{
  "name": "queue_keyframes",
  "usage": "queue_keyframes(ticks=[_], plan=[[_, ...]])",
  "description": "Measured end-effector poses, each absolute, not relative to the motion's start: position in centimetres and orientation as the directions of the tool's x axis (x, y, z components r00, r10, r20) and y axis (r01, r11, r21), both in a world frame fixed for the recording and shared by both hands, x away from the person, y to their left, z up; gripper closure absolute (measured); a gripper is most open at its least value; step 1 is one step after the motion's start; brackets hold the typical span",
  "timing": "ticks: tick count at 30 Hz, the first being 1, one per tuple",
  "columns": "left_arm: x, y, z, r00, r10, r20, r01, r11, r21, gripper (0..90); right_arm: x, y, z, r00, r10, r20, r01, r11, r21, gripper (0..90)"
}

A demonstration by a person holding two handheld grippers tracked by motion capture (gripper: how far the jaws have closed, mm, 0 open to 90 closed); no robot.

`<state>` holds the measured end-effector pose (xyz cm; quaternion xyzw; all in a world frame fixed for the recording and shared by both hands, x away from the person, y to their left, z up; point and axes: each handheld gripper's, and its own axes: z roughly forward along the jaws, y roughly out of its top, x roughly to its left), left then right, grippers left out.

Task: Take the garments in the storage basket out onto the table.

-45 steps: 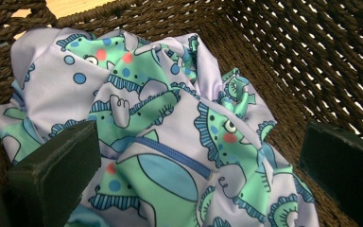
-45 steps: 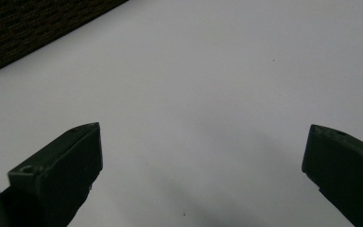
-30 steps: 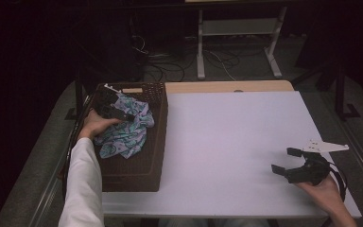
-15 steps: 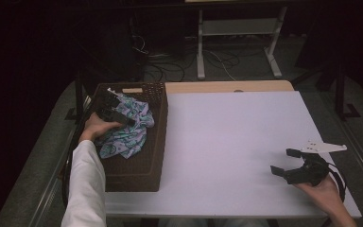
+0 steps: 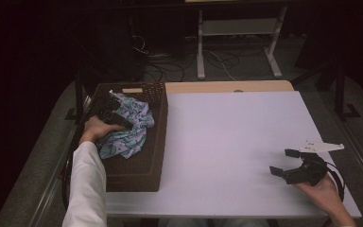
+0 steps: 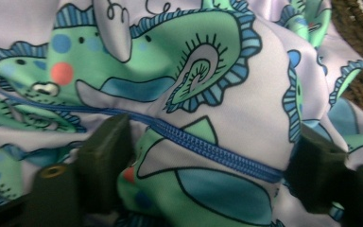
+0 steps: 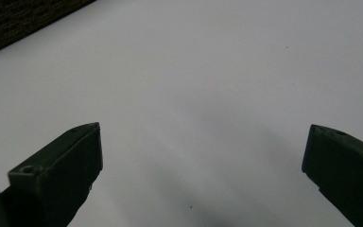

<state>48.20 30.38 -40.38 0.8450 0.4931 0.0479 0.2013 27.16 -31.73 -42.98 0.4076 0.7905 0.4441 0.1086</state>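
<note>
Since the earlier frames the left gripper (image 5: 116, 115) has pushed farther into the basket (image 5: 157, 137), from the near side of the cloth toward its middle, while the right gripper (image 5: 286, 162) has stayed at the same spot near the table's near right corner.

There is one dark brown woven basket, standing along the left edge of the white table (image 5: 227, 137). In it lies one piece of printed cloth (image 5: 131, 130), bunched toward the basket's far end. The left hand (image 5: 94, 130), in a white sleeve (image 5: 87, 189), holds its gripper down on the cloth.

In the left gripper view the cloth (image 6: 217, 85) is pale lilac with green and blue cartoon creatures outlined in black, red dots on some, and one blue stitched seam (image 6: 194, 142) running across it. No writing or label can be read on it. The two black jaws stand wide apart, pressed into the fabric with a fold bulging between them; they are not closed on it.

The right hand (image 5: 324, 194) holds its gripper just above the table. In the right gripper view its two jaws stand wide apart with bare white table (image 7: 208, 94) between them, and a corner of the basket (image 7: 23, 19) shows at the upper left.
</note>
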Motion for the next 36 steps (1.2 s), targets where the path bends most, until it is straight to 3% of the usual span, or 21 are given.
queue_keyframes(ticks=[8, 14, 17, 24, 36], plan=[[48.2, 30.2, -40.3, 0.524, 0.849, -0.066, 0.799, -0.464, 0.382, 56.1, 27.2, -31.8, -43.0, -0.643, 0.741, 0.194, 0.551, 0.272, 0.789, 0.0], [48.2, 30.3, -40.2, 0.531, 0.846, -0.049, 0.793, -0.476, 0.380, 65.5, 27.4, -31.7, -43.1, -0.647, 0.736, 0.198, 0.555, 0.278, 0.784, 0.0], [48.1, 29.8, -40.0, 0.542, 0.840, 0.002, 0.777, -0.502, 0.379, 68.2, 27.4, -31.6, -43.1, -0.648, 0.736, 0.195, 0.553, 0.279, 0.785, 0.0], [47.8, 29.7, -39.4, 0.541, 0.841, 0.013, 0.775, -0.504, 0.380, 76.8, 27.4, -31.6, -43.0, -0.649, 0.734, 0.198, 0.555, 0.280, 0.783, 0.0], [47.0, 29.3, -36.9, 0.523, 0.851, 0.050, 0.766, -0.495, 0.410, 78.4, 27.5, -31.5, -43.1, -0.652, 0.732, 0.198, 0.556, 0.284, 0.781, 0.0]])
